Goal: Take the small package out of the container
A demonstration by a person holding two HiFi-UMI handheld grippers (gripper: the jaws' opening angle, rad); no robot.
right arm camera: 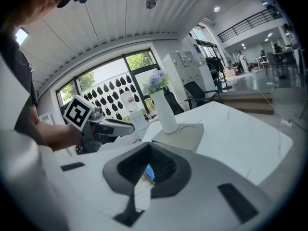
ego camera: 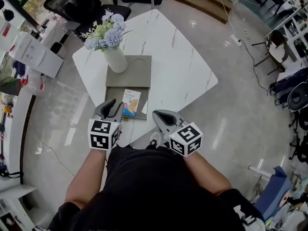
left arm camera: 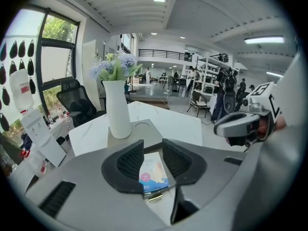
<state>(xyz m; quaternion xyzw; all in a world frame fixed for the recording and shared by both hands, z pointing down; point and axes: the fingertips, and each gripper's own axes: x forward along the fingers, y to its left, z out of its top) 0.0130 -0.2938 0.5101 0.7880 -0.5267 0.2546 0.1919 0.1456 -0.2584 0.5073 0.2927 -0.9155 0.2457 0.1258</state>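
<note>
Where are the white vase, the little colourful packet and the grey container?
white ceramic vase (ego camera: 117, 60), head view, its body.
small colourful flat package (ego camera: 131, 103), head view, its printed front.
flat grey rectangular container (ego camera: 138, 76), head view, bare floor.

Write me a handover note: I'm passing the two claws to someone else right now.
Left claw: jaws apart, empty, aimed at the small package just ahead, not touching it.
Right claw: tips look together, empty, beside the left one by the near edge of the table.
Package: lies flat in the near half of the grey container; a white vase stands at its far end.
Done: approach only.
To do: grip the package, lift it out.
</note>
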